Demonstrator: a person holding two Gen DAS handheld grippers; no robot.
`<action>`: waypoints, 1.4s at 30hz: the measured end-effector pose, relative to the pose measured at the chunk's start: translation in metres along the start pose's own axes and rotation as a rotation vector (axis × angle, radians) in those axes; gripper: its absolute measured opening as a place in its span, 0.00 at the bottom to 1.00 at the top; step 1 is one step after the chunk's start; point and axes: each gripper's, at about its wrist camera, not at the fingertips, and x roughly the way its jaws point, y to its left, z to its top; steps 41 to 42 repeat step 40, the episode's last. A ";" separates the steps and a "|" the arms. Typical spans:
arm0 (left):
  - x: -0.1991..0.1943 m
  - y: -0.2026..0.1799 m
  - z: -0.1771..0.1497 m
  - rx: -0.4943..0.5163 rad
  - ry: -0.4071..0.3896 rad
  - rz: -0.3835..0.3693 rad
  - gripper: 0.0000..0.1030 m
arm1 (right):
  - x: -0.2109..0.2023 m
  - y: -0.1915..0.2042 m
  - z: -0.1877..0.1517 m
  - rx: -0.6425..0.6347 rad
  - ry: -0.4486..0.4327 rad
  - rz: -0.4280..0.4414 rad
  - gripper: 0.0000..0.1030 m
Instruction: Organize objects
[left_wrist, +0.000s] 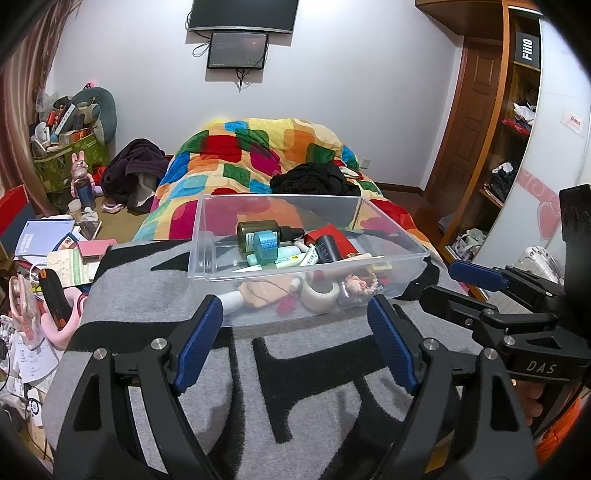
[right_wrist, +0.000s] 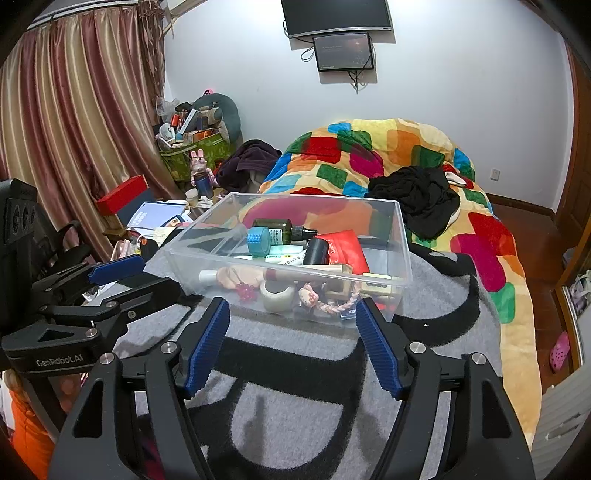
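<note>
at frame centre the clear plastic bin gathers small toiletries on a grey blanket, while the left gripper and right gripper hover wide open, empty.

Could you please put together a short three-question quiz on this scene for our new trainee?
1. True or false: the left gripper is shut on the roll of white tape.
2. Multiple choice: the clear plastic bin rests on A) a wooden floor, B) the grey and black blanket, C) a shelf.
3. Fill in: the blue patterned tape roll leans against the dark green ____ bottle.

Key
1. False: both the left gripper and the right gripper are open and empty, short of the bin's near wall.
2. B.
3. Spray: it lies on its side among the tubes.
</note>
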 end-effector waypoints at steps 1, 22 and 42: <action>0.000 0.000 0.000 0.000 0.000 0.000 0.80 | 0.000 0.000 -0.002 0.001 -0.001 0.000 0.66; -0.004 -0.001 0.001 -0.009 -0.012 -0.008 0.87 | -0.002 0.000 -0.007 0.009 -0.001 0.002 0.68; -0.008 -0.009 0.002 0.019 -0.025 -0.002 0.88 | -0.002 0.000 -0.009 0.013 0.006 0.006 0.68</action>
